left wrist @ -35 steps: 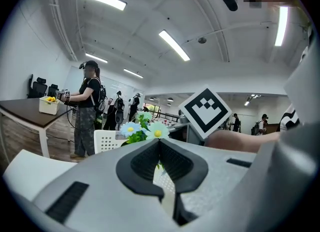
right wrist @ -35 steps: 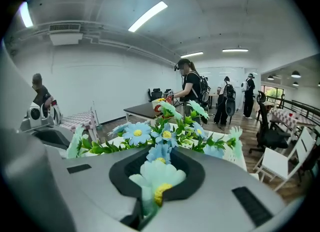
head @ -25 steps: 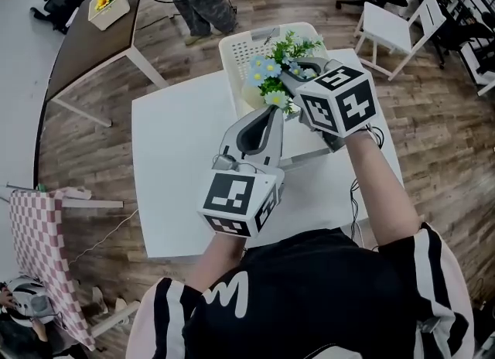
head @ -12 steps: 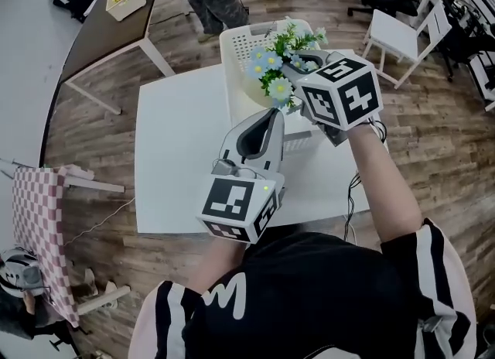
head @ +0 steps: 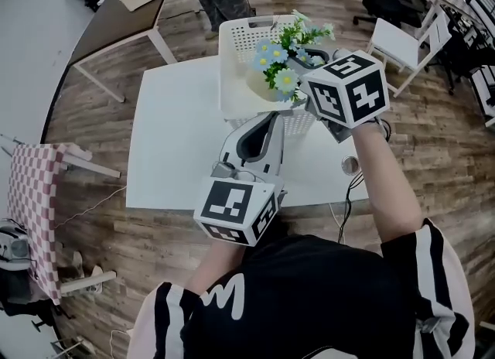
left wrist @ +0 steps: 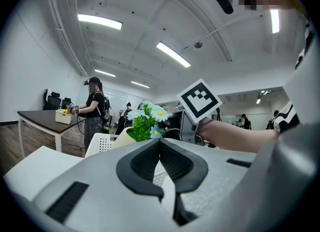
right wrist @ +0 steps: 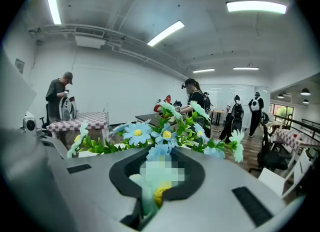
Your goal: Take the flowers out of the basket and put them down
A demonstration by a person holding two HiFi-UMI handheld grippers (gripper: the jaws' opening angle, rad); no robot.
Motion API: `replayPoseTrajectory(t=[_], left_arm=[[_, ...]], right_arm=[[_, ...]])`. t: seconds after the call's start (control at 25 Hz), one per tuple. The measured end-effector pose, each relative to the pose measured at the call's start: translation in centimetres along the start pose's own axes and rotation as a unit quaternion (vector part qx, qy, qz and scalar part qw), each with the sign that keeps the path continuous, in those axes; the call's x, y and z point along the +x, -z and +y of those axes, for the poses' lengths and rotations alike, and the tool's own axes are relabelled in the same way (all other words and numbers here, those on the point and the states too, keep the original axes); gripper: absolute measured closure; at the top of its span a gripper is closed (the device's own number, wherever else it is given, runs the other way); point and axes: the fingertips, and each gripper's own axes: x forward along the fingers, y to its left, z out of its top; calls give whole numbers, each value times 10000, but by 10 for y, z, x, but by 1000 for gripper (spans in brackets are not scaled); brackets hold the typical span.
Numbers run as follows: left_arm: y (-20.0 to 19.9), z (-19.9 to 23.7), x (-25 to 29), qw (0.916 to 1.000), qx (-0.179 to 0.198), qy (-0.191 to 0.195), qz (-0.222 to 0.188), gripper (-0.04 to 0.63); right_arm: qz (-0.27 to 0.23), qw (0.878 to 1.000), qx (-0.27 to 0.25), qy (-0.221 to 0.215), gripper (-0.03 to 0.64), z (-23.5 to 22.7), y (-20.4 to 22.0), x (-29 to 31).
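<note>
One bunch of flowers (head: 280, 62), blue blooms with yellow centres, about four showing from above. Pinched in my right gripper (head: 300, 67), jaws nearly together on it, over the one white basket (head: 232, 48) on the white table (head: 170, 141). Left gripper (head: 271, 117): jaws closed, empty, near basket's front wall.

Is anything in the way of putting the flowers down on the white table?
The flowers, held by the right gripper, are over the basket. The bare table beside it looks free.
</note>
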Motion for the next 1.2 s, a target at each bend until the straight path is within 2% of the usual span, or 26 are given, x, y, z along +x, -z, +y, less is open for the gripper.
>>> replayPoseTrajectory(t=[0.24,0.68,0.96,1.2], left_arm=[[6,-27,-14,9999,-74,-57,-47,591],[31,-76,-35,9996,-233,-155,35,591],[45,-81,-51,9992,-347,-204,42,591],[53,-76,-66,9997,-244,-68,-4,591]], right_arm=[[-50,9998,-203,-24,577,11,1,-34],[-111,9993,-182,-303,577,39,24,-81],[-75,9990,-195,-384,577,54,38,-89],[-6,9993,-176,-329,577,71,52,-91]])
